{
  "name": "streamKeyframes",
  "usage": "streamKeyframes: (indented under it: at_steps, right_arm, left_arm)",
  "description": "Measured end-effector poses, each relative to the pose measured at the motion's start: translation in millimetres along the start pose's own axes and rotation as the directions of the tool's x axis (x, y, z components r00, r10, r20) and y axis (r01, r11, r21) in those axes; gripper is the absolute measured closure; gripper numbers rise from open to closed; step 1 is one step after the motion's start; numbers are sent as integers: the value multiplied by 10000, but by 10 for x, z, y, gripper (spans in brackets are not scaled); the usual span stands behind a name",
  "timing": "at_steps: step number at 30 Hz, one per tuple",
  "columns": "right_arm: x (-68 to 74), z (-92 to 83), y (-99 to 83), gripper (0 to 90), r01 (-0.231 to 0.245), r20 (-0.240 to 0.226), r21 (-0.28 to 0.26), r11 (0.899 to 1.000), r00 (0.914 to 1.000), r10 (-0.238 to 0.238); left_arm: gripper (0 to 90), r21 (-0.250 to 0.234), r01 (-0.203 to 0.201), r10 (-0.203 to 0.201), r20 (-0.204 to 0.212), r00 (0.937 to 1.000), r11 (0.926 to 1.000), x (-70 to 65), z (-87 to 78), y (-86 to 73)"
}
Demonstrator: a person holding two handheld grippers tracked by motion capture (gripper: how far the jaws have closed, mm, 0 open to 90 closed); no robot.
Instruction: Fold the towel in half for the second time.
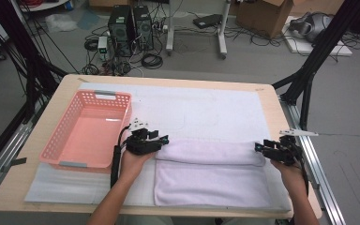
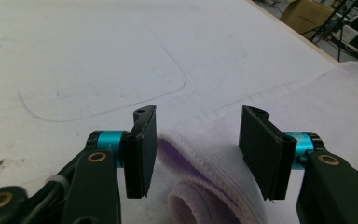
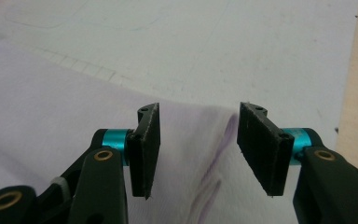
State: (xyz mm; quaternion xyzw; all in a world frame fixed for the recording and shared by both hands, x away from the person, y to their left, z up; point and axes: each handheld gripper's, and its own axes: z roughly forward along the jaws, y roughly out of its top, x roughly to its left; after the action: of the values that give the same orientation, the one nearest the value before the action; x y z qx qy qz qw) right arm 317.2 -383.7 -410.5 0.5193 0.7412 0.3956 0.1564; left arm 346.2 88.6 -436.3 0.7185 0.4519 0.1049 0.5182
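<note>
Fingers spread both sides, towel apparently loose | white mat | cabled floor

Even, bright overhead light, soft shadows; high view low-res, gripper views blurry up close.

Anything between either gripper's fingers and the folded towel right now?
Nothing visible. The left gripper stands open with the towel fold directly between its fingers, pads off the cloth. The right gripper is open over the towel's other end, bare cloth under it. The pink basket sits off to the left side.
</note>
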Motion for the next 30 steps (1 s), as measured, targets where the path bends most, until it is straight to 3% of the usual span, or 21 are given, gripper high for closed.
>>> streamKeyframes:
  at_steps: [2, 4, 5, 7, 9, 10, 12, 16, 18, 23, 26, 30]
  right_arm:
    - [3, 93, 69, 483, 66, 148, 252, 9997, 9999, -70]
    - [-13, 202, 102, 476, 61, 318, 780, 9969, 9995, -86]
    - [-24, 255, 98, 499, -33, 188, 1046, 9945, 9998, 14]
    - [-33, 319, 64, 641, 31, -235, 1580, 9874, 9997, 6]
    - [-2, 296, 5, 810, 435, -487, 1319, 9903, 9981, -374]
    - [23, 254, -16, 833, 619, -411, 1095, 9921, 9975, -577]
    - [67, 141, -53, 846, 834, -242, 457, 9955, 9963, -824]
    - [136, -123, -185, 847, 1171, -296, -876, 9892, 9923, -1201]
    - [149, -210, -261, 846, 1222, -439, -1039, 9871, 9909, -1273]
    - [223, -379, -389, 840, 1186, -772, -1301, 9844, 9886, -1293]
    - [290, -425, -511, 841, 1248, -824, -1154, 9855, 9875, -1347]
    - [353, -549, -642, 843, 1105, -920, -1373, 9844, 9880, -1237]
  left_arm:
    - [517, 461, 142, -141, -26, 9999, 9988, 19, 64, -30]
    - [605, 1137, 255, -274, 155, 9995, 9932, 28, 110, -71]
    - [673, 1207, 113, -141, 229, 9996, 9926, 22, 112, -84]
    - [764, 1110, -384, 362, 218, 9991, 9931, -19, 63, -85]
    - [809, 816, -659, 643, 222, 9977, 9945, -51, -13, -64]
    - [817, 570, -759, 746, 248, 9969, 9955, -73, -58, -58]
    - [818, -12, -842, 841, 511, 9951, 9964, -106, -158, -80]
    - [810, -428, -995, 1029, 856, 9910, 9941, -163, -308, -144]
    - [806, -711, -882, 956, 1083, 9895, 9936, -184, -374, -192]
    - [798, -808, -967, 1057, 1159, 9876, 9920, -279, -543, -325]
    - [800, -680, -1156, 1229, 1151, 9857, 9910, -354, -645, -425]
    - [800, -538, -1190, 1248, 1199, 9849, 9914, -447, -747, -572]
